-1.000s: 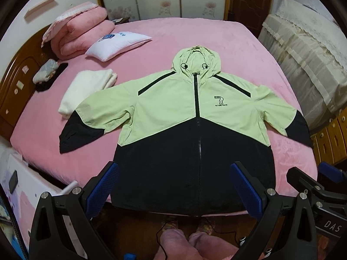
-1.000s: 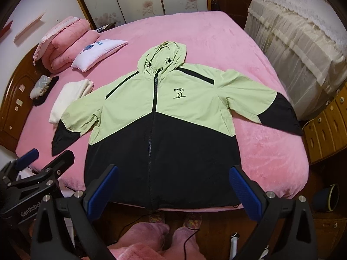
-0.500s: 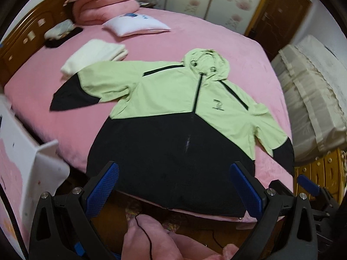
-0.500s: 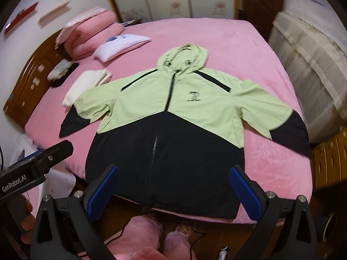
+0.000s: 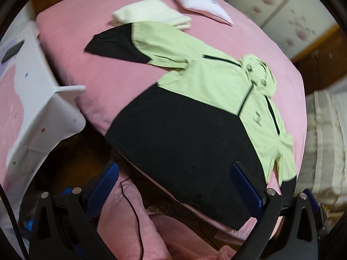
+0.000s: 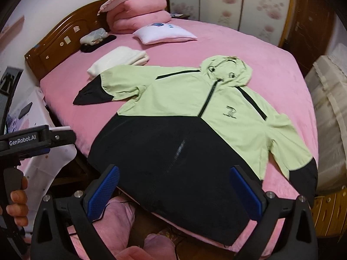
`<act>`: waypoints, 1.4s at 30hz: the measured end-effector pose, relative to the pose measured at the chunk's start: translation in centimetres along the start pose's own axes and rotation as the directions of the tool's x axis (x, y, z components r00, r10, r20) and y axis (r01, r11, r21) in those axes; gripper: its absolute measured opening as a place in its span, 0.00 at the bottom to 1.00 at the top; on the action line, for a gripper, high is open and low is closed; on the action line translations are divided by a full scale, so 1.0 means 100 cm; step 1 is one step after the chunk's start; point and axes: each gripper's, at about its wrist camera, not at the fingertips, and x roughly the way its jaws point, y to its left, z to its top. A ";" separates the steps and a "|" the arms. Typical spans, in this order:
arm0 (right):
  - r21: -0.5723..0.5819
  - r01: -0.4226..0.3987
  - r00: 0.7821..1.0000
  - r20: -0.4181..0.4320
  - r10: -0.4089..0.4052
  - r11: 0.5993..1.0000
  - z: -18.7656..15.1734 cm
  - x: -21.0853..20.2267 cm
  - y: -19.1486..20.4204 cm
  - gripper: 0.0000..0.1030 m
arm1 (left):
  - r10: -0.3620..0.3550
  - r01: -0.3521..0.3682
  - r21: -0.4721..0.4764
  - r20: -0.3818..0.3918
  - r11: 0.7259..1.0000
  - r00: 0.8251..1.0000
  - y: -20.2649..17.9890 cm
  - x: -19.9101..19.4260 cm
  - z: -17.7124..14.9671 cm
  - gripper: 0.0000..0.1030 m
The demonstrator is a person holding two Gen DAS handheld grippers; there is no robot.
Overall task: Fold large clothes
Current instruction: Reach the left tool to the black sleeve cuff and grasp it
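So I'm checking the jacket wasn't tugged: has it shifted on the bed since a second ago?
No. The jacket lies as before: its sleeve tip still sits beside the folded towel, hem at the bed edge. Only the cameras swung.

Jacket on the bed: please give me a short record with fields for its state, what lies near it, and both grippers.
garment: green and black hooded jacket, spread flat, front up, zipper closed
folds made: none visible
support: pink bed
hem: at the near bed edge
beside one sleeve: folded white cloth
farther back: white pillow, stacked pink bedding
left gripper: open, holding nothing, above the hem
right gripper: open, holding nothing, above the hem
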 end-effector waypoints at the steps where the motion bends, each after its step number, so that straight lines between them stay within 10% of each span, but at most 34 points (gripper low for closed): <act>1: 0.003 -0.006 1.000 0.006 0.006 1.000 0.006 0.003 0.003 0.99 | -0.001 0.001 -0.021 0.011 1.000 1.000 0.009 -0.001 0.007 0.98; 13: 0.050 0.075 0.997 -0.018 -0.074 0.996 0.098 0.067 0.061 0.99 | -0.075 0.073 -0.251 0.002 0.965 0.997 0.109 0.034 0.161 0.98; 21: 0.227 0.098 0.985 -0.158 -0.062 0.969 0.145 0.133 0.113 0.99 | -0.020 -0.035 -0.361 -0.148 0.932 0.989 0.180 0.103 0.277 0.96; 24: 0.240 0.132 0.974 -0.214 -0.080 0.962 0.148 0.153 0.131 0.99 | 0.060 -0.135 -0.407 -0.192 0.903 0.979 0.207 0.145 0.311 0.77; 27: 0.257 0.169 0.954 -0.284 -0.093 0.952 0.148 0.171 0.147 0.99 | 0.154 -0.241 -0.458 -0.220 0.856 0.963 0.232 0.183 0.327 0.59; 34: 0.263 0.220 0.915 -0.389 -0.105 0.939 0.144 0.194 0.169 0.99 | 0.144 -0.268 -0.557 -0.257 0.786 0.956 0.279 0.257 0.333 0.56; 38: 0.276 0.217 0.902 -0.423 -0.084 0.936 0.144 0.206 0.173 0.99 | 0.069 -0.201 -0.590 -0.238 0.782 0.969 0.296 0.289 0.330 0.56; 42: 0.290 0.205 0.901 -0.428 -0.065 0.935 0.148 0.214 0.176 0.99 | 0.042 -0.130 -0.575 -0.164 0.808 0.986 0.296 0.288 0.339 0.24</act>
